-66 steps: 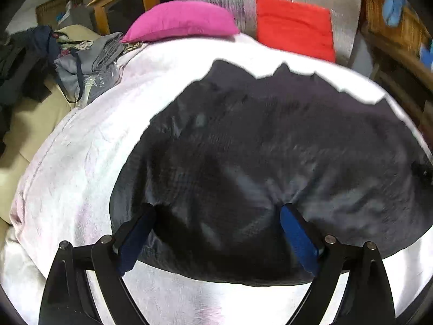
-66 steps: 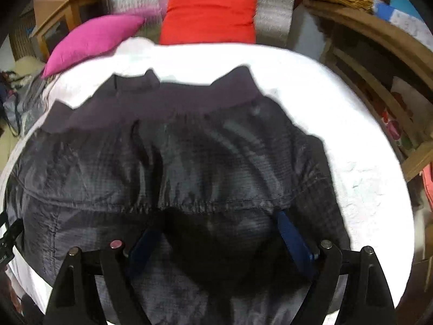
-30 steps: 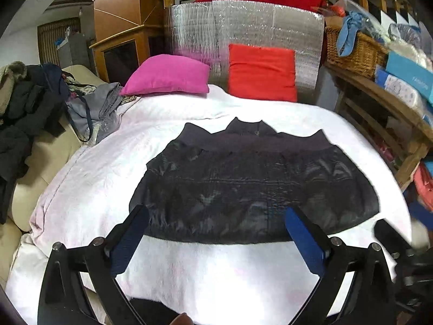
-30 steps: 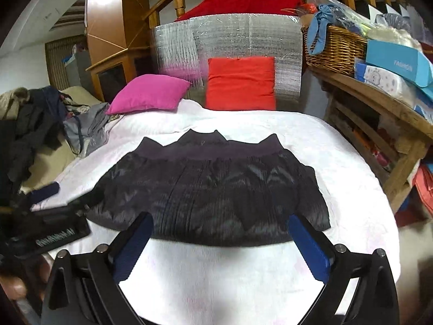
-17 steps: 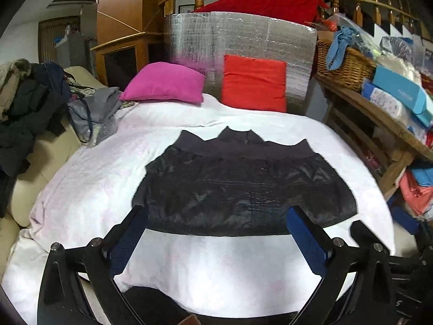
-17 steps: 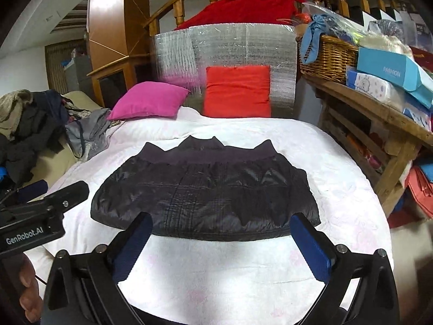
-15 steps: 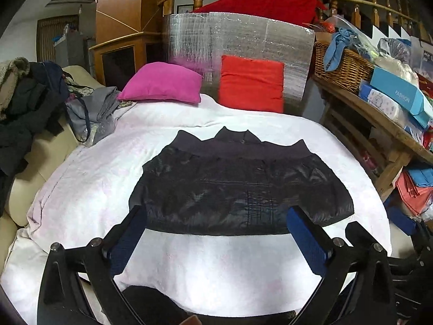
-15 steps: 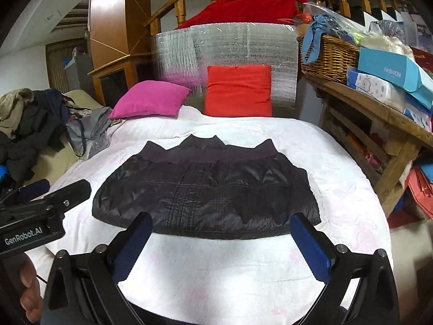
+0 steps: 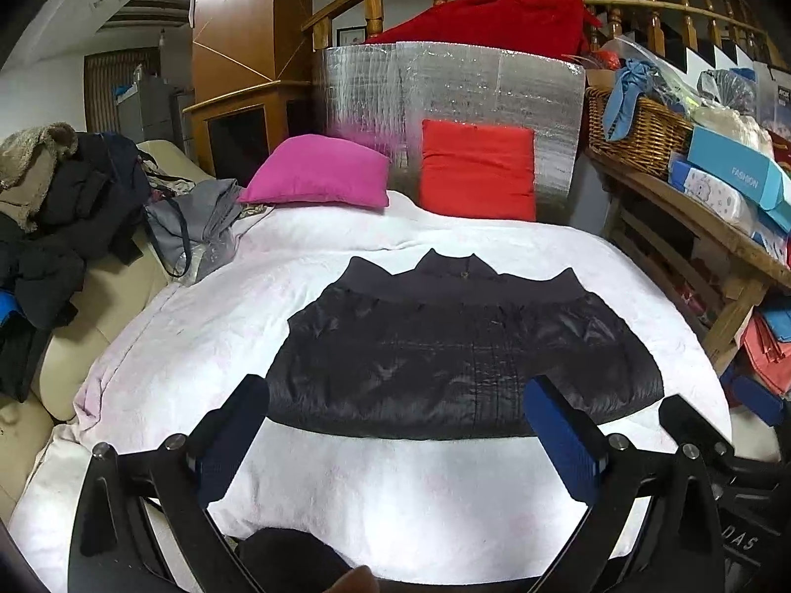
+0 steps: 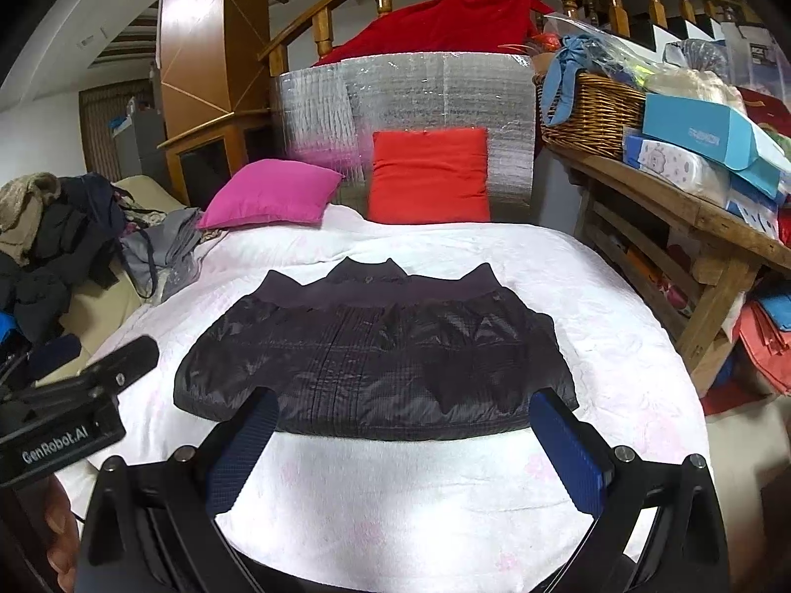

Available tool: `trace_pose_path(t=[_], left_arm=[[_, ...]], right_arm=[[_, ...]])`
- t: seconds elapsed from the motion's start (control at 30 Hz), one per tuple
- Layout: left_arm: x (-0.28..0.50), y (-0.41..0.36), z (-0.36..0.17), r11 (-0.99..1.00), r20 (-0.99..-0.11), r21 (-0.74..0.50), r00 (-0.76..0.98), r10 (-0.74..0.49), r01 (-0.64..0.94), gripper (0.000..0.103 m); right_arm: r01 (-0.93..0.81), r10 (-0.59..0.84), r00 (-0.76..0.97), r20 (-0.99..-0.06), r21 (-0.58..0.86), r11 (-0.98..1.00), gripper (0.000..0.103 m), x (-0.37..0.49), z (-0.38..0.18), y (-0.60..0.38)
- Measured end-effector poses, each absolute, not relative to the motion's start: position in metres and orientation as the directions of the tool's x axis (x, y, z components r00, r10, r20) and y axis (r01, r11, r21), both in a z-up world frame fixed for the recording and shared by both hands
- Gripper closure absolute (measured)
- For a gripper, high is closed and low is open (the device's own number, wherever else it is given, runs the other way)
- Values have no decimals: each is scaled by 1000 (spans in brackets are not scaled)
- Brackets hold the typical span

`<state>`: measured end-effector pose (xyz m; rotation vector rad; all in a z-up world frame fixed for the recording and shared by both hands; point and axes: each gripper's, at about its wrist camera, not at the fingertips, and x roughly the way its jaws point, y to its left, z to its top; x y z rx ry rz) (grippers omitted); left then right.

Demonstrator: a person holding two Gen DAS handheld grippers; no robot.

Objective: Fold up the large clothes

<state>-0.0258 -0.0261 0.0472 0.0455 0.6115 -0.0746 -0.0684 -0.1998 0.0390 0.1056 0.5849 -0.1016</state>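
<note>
Garment: black quilted jacket [image 9: 460, 360] lies flat on the white bedspread [image 9: 395, 489], folded once into a wide band, cuffs and collar at the far edge.
Left gripper [image 9: 395, 437]: jaws spread, empty, short of the near hem.
Right gripper [image 10: 403, 447]: likewise spread and empty.
Progress: first fold apparently done; narrowing folds left.

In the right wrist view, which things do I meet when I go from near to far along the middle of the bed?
Right gripper, open → bare white bedcover → folded black jacket → red cushion → silver foil panel → red cloth on the wooden railing.
</note>
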Motion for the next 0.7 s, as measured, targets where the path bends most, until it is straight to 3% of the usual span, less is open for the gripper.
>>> trace_pose_path(t=[0.7], left_arm=[[-24,-31,42,995,-568,48,822,-47,90,1]], right_arm=[[133,-72,813,-577,64,989,0,-57,33,-198]])
